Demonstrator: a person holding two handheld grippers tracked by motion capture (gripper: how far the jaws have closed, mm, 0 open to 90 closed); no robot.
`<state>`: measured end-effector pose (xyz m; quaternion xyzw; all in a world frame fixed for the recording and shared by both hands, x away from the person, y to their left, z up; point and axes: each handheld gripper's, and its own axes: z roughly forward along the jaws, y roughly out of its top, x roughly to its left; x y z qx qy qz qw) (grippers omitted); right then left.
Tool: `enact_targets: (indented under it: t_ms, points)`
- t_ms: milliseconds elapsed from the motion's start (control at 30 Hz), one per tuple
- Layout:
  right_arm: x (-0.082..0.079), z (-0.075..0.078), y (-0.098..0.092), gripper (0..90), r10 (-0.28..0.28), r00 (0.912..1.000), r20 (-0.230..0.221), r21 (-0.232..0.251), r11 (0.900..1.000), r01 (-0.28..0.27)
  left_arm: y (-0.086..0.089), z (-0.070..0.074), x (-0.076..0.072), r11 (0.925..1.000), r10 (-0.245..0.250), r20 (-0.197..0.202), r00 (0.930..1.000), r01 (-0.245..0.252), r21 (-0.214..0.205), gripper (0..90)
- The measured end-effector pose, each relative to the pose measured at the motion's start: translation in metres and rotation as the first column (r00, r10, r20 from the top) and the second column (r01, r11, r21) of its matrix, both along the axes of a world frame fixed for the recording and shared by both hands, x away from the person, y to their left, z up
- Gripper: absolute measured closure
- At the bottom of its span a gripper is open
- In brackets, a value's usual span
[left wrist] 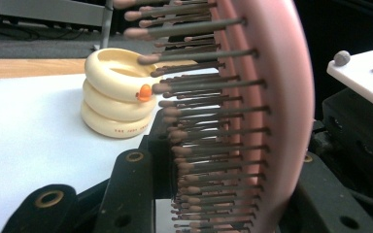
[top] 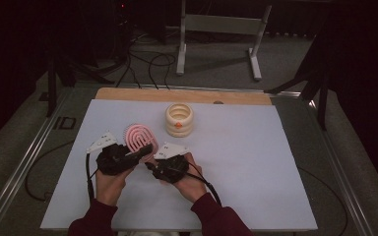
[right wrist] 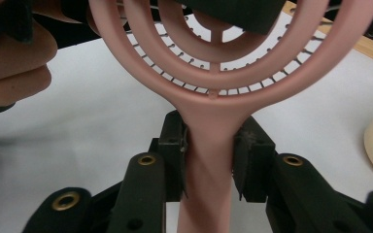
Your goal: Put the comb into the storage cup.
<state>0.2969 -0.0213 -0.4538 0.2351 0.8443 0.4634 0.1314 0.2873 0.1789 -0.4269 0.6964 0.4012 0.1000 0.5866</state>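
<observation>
Right gripper [right wrist: 209, 165]: clamped on the brush handle [right wrist: 206, 179], one pad pressed against each side of it, just below the neck where the handle widens into the head.
Left gripper [left wrist: 213, 189]: closed across the brush head [left wrist: 277, 97], with the bristles [left wrist: 199, 121] on one side of the grip and the smooth pink back on the other.
Brush [top: 138, 137]: pink, with an oval head of open arched ribs; it is held between the two grippers, and whether it touches the mat I cannot tell. In the high view it stands a little left of the middle of the table.
Hands: the left hand [top: 109, 184] and right hand [top: 189, 186] come in from the near edge, close together, in dark red sleeves.
Rings [top: 179, 119]: a cream stack of three with an orange spot on the front, standing on the mat just beyond the brush, apart from it.
Mat [top: 256, 162]: white, covering most of the table; a strip of wood [top: 128, 93] shows along its far edge.
</observation>
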Motion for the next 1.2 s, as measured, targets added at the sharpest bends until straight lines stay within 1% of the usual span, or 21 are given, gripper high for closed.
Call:
enact_targets:
  t_ms: [67, 133, 200, 233, 267, 300, 400, 433, 467, 533, 600, 700, 800, 900, 933, 1000, 1100, 1167, 1200]
  points:
    - [0.0, 0.0, 0.0, 62.2, 0.014, 0.9999, 0.006, -0.005, 0.9999, -0.014, 0.0, 0.0, -0.001, 1.0, 0.008, 0.005, 1.0, -0.008, 0.002, 63.9]
    - [0.0, 0.001, -0.001, 57.9, 0.017, 0.9998, 0.011, -0.001, 0.9999, -0.017, 0.002, 0.0, 0.0, 0.9999, 0.016, 0.006, 0.9999, -0.016, 0.002, 64.2]
    - [0.0, 0.003, -0.004, 55.0, 0.012, 0.9999, 0.0, 0.018, 0.9998, -0.012, 0.003, 0.0, 0.0, 0.9998, 0.021, 0.005, 0.9998, -0.021, 0.0, 64.3]
    - [0.0, 0.004, -0.005, 53.3, 0.013, 0.9999, 0.003, 0.022, 0.9997, -0.013, 0.004, 0.0, 0.0, 0.9997, 0.025, 0.005, 0.9997, -0.025, -0.001, 64.3]
    - [0.001, 0.005, -0.007, 52.2, 0.012, 0.9999, 0.009, 0.018, 0.9998, -0.012, 0.004, 0.0, 0.0, 0.9996, 0.028, 0.006, 0.9996, -0.028, -0.001, 64.3]
    - [0.001, 0.005, -0.008, 50.6, 0.003, 1.0, 0.001, 0.024, 0.9997, -0.003, 0.004, 0.0, 0.0, 0.9996, 0.03, 0.007, 0.9995, -0.03, -0.002, 64.3]
    - [0.002, 0.006, -0.012, 48.1, 0.009, 0.9999, 0.005, 0.02, 0.9998, -0.009, 0.005, 0.0, 0.0, 0.9993, 0.038, 0.009, 0.9992, -0.038, 0.0, 64.3]
    - [0.003, 0.006, -0.016, 46.4, 0.0, 1.0, 0.005, 0.023, 0.9997, 0.0, 0.006, 0.0, 0.0, 0.9992, 0.04, 0.009, 0.9991, -0.04, -0.001, 64.3]
    - [0.004, 0.006, -0.019, 45.3, 0.002, 1.0, 0.008, 0.022, 0.9998, -0.003, 0.006, 0.0, 0.0, 0.9992, 0.041, 0.008, 0.9991, -0.041, -0.003, 64.4]
    - [0.004, 0.006, -0.025, 41.6, -0.013, 0.9998, 0.011, 0.025, 0.9996, 0.013, 0.007, 0.0, -0.001, 0.9987, 0.05, 0.008, 0.9987, -0.05, -0.007, 64.3]
    - [0.005, 0.007, -0.031, 41.4, -0.021, 0.9998, 0.004, 0.038, 0.999, 0.021, 0.009, 0.001, -0.001, 0.9984, 0.056, 0.008, 0.9984, -0.056, -0.012, 64.3]
    - [0.006, 0.01, -0.041, 39.3, -0.032, 0.9994, 0.011, 0.046, 0.9984, 0.032, 0.011, 0.001, -0.001, 0.9981, 0.06, 0.009, 0.9982, -0.06, -0.018, 64.3]
    - [0.008, 0.011, -0.051, 35.6, -0.044, 0.999, 0.011, 0.058, 0.9974, 0.044, 0.012, 0.001, -0.001, 0.9975, 0.066, 0.01, 0.9978, -0.066, -0.025, 64.3]
    - [0.009, 0.011, -0.059, 30.9, -0.064, 0.998, 0.003, 0.074, 0.9953, 0.064, 0.012, 0.002, -0.002, 0.9975, 0.066, 0.014, 0.9977, -0.066, -0.025, 64.3]
    - [0.009, 0.011, -0.062, 27.7, -0.073, 0.9973, -0.005, 0.081, 0.994, 0.073, 0.012, 0.002, -0.002, 0.9974, 0.067, 0.015, 0.9976, -0.067, -0.025, 64.3]
    - [0.01, 0.01, -0.066, 22.8, -0.084, 0.9965, -0.005, 0.084, 0.9929, 0.084, 0.012, 0.003, -0.003, 0.9974, 0.068, 0.019, 0.9975, -0.067, -0.027, 64.3]
    - [0.011, 0.009, -0.072, 15.7, -0.113, 0.9935, -0.011, 0.105, 0.988, 0.114, 0.012, 0.003, -0.003, 0.9973, 0.069, 0.021, 0.9974, -0.068, -0.028, 64.3]
    - [0.011, 0.009, -0.077, 13.2, -0.139, 0.9902, -0.014, 0.115, 0.9836, 0.139, 0.013, 0.003, -0.003, 0.9972, 0.071, 0.022, 0.9972, -0.071, -0.024, 64.3]
    - [0.011, 0.009, -0.08, 12.1, -0.143, 0.9896, -0.011, 0.117, 0.9827, 0.144, 0.014, 0.003, -0.003, 0.9971, 0.073, 0.022, 0.9971, -0.072, -0.023, 64.3]
